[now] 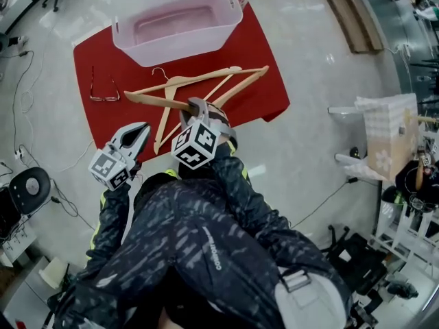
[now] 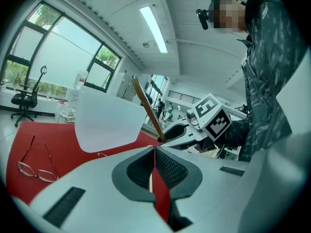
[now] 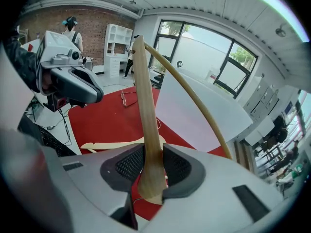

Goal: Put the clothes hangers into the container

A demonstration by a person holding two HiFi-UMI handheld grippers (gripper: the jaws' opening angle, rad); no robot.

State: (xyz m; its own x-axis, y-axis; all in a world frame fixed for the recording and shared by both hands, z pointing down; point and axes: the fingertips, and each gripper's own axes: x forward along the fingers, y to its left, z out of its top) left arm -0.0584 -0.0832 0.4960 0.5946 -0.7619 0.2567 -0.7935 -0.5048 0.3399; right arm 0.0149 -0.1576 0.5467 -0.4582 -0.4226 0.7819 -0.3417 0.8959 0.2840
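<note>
Right gripper point(image 3: 153, 152): clamped on a wooden clothes hanger point(image 3: 146, 96). Both pads press the thick end of its arm, and the jaws are only as far apart as the wood is thick.
Held hanger: up off the red mat point(image 1: 254, 46). Its arm rises steeply out of the jaws, and a thinner curved bar sweeps down to the right.
Left gripper point(image 2: 154, 152): jaws together and nothing between them. It hangs just beside the right gripper at the near left of the mat.
Second hanger point(image 3: 114, 143): lying flat on the mat under the held one. Its hook points toward the container.
Container point(image 1: 185, 50): a translucent plastic tub with its mouth open upward, sitting at the mat's far edge.
Room to move: a strip of bare red mat lies between the hangers and the tub's near wall. Pale floor lies open to the right of the mat.
Glasses point(image 1: 104, 94): on the mat's left side, well apart from the hangers.
Cut off: the tub's far rim runs out of the top of the head view.
Hidden: the person's sleeves and both marker cubes cover the mat's near edge.
Hard to tell: where the two hangers cross in the head view, it isn't clear whether they touch.
</note>
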